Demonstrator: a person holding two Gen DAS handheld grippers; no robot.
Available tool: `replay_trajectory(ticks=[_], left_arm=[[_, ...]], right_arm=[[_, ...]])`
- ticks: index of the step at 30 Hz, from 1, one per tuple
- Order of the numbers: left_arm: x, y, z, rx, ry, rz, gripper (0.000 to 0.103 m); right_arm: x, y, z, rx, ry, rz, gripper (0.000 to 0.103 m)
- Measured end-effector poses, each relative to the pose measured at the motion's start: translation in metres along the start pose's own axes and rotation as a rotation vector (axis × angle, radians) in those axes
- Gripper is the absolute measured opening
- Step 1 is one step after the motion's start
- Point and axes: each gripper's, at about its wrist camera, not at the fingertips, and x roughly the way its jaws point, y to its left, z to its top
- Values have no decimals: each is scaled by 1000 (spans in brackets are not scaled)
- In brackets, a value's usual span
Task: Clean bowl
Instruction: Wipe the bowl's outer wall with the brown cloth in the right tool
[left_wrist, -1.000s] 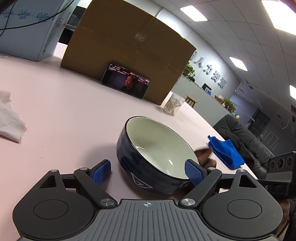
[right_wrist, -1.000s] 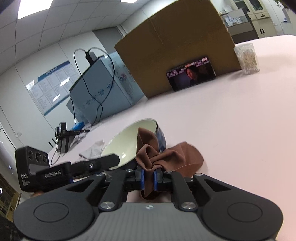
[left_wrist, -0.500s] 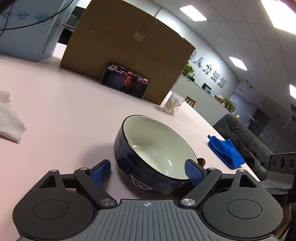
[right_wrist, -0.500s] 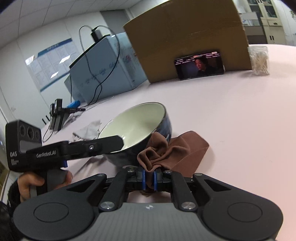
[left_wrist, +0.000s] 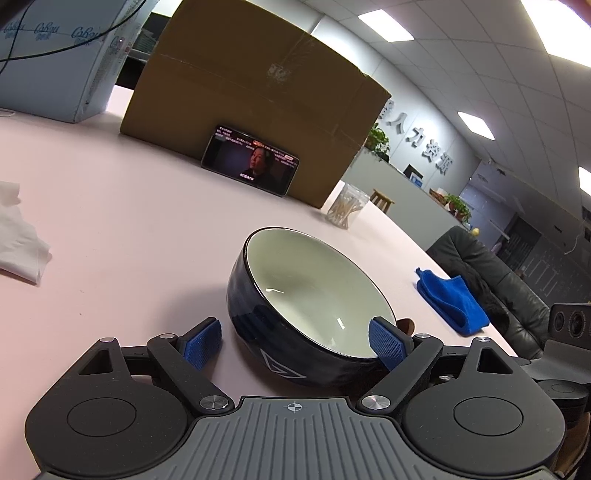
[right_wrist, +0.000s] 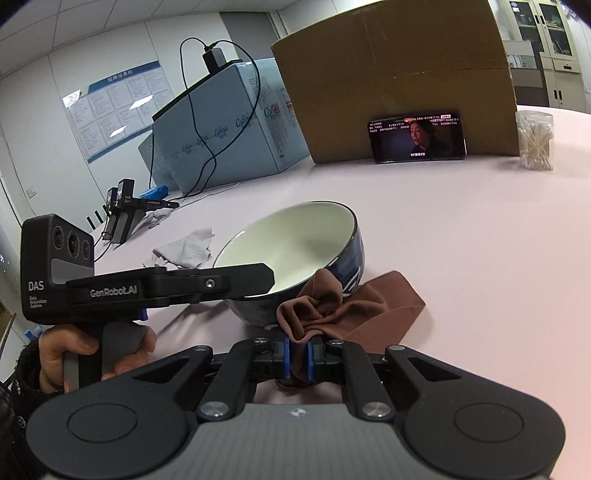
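A dark blue bowl (left_wrist: 314, 295) with a pale inside rests tilted on the pink table (left_wrist: 110, 221), its opening turned to the right. My left gripper (left_wrist: 293, 345) stands open around its near side. The right pad (left_wrist: 384, 347) lies against the rim, while the left pad (left_wrist: 203, 343) stays clear of the wall. In the right wrist view that finger (right_wrist: 255, 275) reaches over the bowl (right_wrist: 295, 240). My right gripper (right_wrist: 297, 360) is shut on a bunched brown cloth (right_wrist: 354, 310), which lies on the table against the bowl's outer wall.
A cardboard box (left_wrist: 258, 110) stands at the back with a phone (left_wrist: 251, 164) leaning on it. A jar of cotton swabs (left_wrist: 347, 208) is beside it. A blue cloth (left_wrist: 450, 299) lies near the right table edge and white tissue (left_wrist: 18, 236) at the left.
The right gripper has drawn back and rolled, pulling the brown cloth off the bowl's rim down beside it. The bowl has shifted slightly. The left gripper has stayed in place.
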Motion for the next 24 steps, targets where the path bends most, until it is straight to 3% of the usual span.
replay_trajectory(ticks=[7,15,24], left_arm=[[1,0,1,0,0,0,89],[2,2,1,-2,-1,-1,89],[3,3,0,-3,-2,-1,89]], right_arm=[[-6,5,2,-44,-17,0,11],[11,2,1,-31,38,-5,11],[-3,0,7,-54,-15,-42,11]])
